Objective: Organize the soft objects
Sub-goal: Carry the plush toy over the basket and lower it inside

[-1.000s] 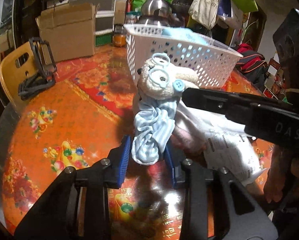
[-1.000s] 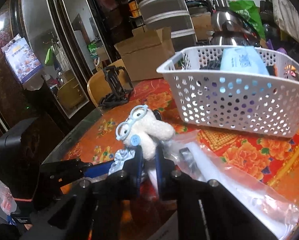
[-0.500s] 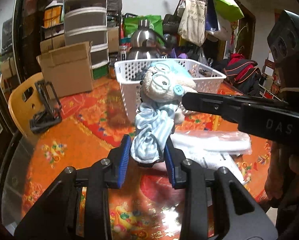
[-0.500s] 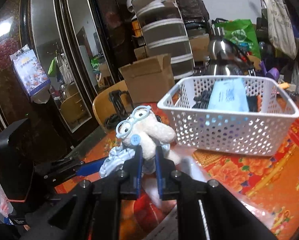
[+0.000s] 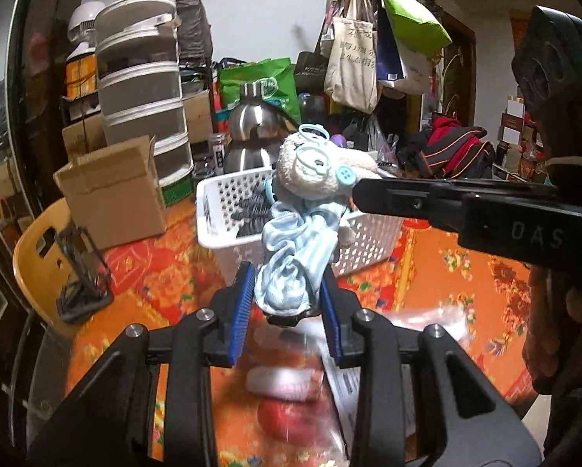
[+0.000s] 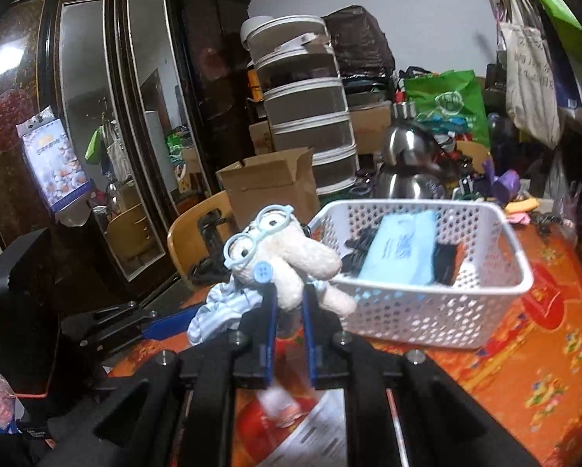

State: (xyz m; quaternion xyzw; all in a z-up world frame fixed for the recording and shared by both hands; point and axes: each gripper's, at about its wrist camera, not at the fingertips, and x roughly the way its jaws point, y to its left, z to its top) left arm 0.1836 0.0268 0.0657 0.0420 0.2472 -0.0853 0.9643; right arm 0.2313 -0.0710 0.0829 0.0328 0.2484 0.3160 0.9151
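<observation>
Cream plush makes up the small stuffed toy (image 6: 281, 257), which wears pale blue glasses, a blue button and striped blue clothing. It is held in the air above an orange floral tablecloth (image 6: 544, 381), just in front of a white perforated basket (image 6: 427, 311). The right gripper (image 6: 289, 311) has its jaws nearly together, pinching the toy's body just under the head. The left gripper (image 5: 287, 295) has its blue-padded jaws partly closed on the bunched striped fabric at the toy's lower end. A light blue packet (image 6: 400, 249) lies inside the basket.
</observation>
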